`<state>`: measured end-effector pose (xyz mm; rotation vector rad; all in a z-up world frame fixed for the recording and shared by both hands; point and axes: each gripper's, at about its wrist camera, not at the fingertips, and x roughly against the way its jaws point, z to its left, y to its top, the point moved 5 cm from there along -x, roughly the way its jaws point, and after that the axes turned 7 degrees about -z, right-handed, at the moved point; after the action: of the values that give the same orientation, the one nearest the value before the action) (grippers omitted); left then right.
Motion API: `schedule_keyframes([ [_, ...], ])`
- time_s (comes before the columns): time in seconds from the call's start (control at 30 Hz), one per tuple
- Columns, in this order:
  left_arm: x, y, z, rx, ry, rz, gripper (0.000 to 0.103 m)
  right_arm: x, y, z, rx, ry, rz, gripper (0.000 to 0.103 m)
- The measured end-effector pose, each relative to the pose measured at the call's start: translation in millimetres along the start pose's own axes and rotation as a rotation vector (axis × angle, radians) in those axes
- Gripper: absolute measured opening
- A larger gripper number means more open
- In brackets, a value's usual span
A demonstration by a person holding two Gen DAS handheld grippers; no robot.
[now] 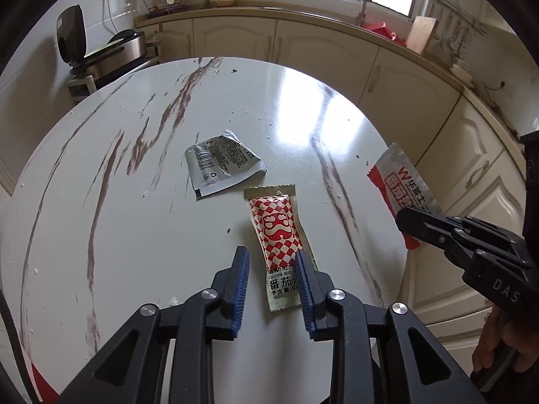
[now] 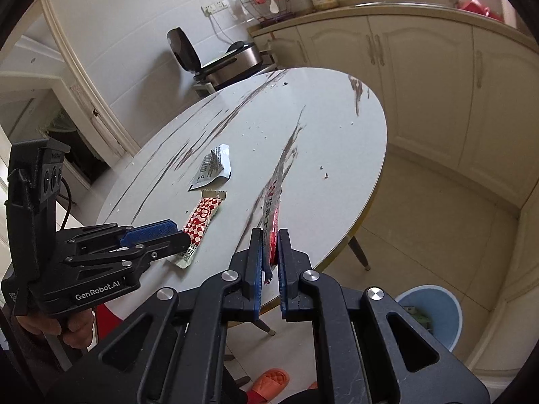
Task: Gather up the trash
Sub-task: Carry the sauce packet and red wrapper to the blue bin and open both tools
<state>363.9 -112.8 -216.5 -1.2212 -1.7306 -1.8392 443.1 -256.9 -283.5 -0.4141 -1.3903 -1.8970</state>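
While the right gripper [image 2: 269, 252] pinches a red-and-silver sachet [image 2: 272, 208] above the table's [image 2: 337, 155] edge, the left gripper [image 1: 274, 269] hangs slack over the checkered packet [image 1: 279, 232]. That and the grey wrapper [image 1: 222, 165] remain; the blue bin [image 2: 438, 309] waits below.

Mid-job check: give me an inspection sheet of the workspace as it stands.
Surface: round white marble-look table, crumbs scattered.
Job's things: red-checked ketchup sachet and torn grey printed wrapper lie flat; red-and-silver sachet lifted; blue plastic bin on floor.
Clutter: nothing seen.
Grippers: left gripper open, beside the checked sachet; right gripper shut on the red-and-silver sachet.
Cables: black lead behind the left gripper.
Surroundings: cream cabinets, orange slipper.
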Motion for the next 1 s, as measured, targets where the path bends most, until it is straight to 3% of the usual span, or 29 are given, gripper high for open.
schedule_keyframes([
  [0.17,-10,7,-6,-0.031,0.022,-0.001,0.034,-2,-1,6,0.018,-0.016,0.0,0.008],
  [0.4,-17,9,-17,-0.091,-0.002,-0.026,0.006,-3,-2,8,0.013,-0.002,-0.006,0.008],
  [0.53,-18,5,-25,-0.104,-0.026,-0.052,0.002,-1,-5,5,0.002,0.008,-0.008,0.008],
  [0.83,-12,12,-54,-0.125,-0.147,-0.051,0.002,29,-8,-25,-0.06,0.009,-0.076,0.008],
  [1.0,-15,16,-117,-0.227,-0.235,-0.043,0.002,73,-19,-78,-0.13,-0.115,-0.141,0.008],
])
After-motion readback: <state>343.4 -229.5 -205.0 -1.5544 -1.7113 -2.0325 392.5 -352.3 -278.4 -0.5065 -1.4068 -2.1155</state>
